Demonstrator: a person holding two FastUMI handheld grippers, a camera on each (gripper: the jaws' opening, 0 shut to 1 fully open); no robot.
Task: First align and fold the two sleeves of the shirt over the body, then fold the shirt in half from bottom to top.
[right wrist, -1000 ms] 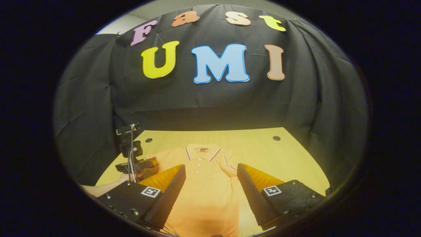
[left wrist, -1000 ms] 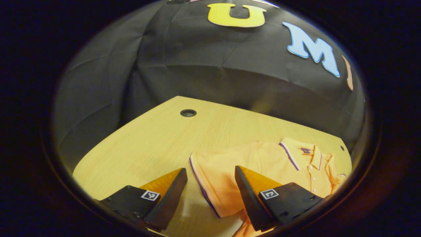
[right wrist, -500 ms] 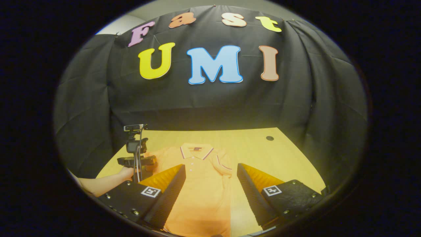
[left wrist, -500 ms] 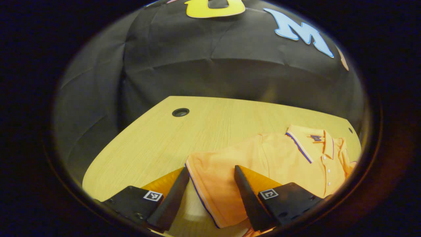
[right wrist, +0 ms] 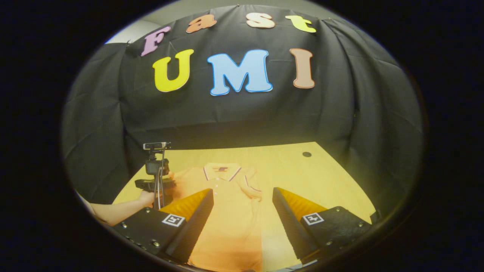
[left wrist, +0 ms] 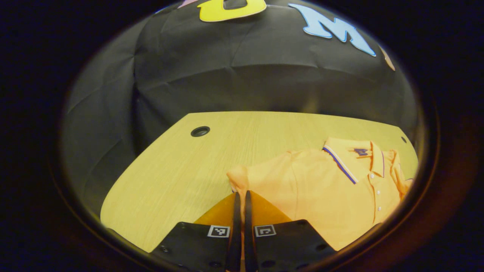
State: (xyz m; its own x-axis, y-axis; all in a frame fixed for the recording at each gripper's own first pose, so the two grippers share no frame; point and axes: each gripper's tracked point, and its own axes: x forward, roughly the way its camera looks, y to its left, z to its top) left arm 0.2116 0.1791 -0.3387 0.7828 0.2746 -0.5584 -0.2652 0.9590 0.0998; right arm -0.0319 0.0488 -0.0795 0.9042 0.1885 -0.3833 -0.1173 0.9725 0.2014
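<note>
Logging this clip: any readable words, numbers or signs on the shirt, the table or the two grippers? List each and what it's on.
No text can be read.
Orange short-sleeved polo shirt: small dark mark inside the collar, too small to read.
Left gripper and right gripper: square black-and-white coded tags, patterns rather than words.
Pale wooden table: none.
</note>
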